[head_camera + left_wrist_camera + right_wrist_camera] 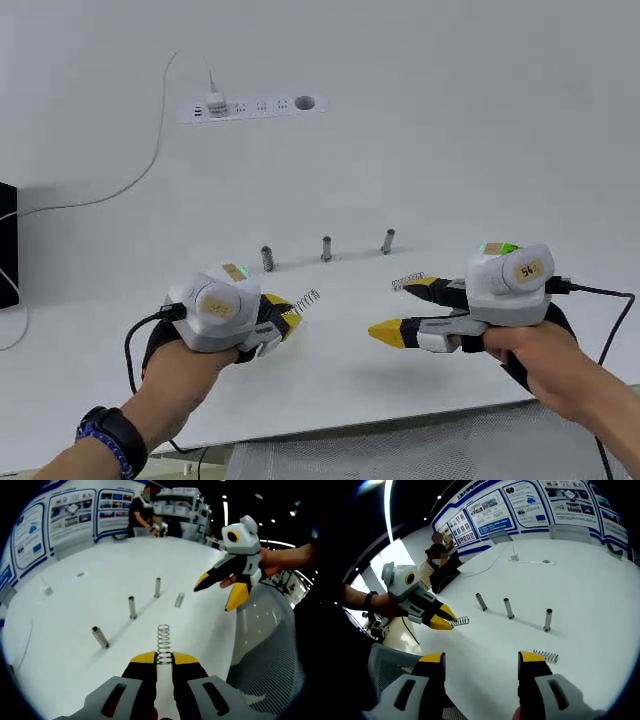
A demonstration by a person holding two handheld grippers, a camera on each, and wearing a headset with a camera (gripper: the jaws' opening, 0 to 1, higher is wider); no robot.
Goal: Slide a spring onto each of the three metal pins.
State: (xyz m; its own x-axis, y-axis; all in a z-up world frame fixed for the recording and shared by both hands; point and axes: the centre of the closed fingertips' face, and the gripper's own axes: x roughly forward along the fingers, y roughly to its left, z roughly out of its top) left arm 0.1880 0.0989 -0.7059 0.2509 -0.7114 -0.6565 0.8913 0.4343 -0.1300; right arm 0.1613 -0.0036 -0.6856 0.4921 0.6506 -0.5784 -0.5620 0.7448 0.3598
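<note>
Pinching a spring [163, 639] by one end, the left gripper [163, 657] has it about right: light, squashy coils, best held gently. The right gripper [481, 659] gapes, with a loose spring [546, 655] just beside one jaw. Beyond, the middle pin [508, 608] and right pin [548, 619] stand bare; the left pin [480, 601] wears a spring.

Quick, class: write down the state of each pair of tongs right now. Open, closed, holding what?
Left tongs: closed on a spring.
Right tongs: open, holding nothing; a loose spring lies beside one tip.
</note>
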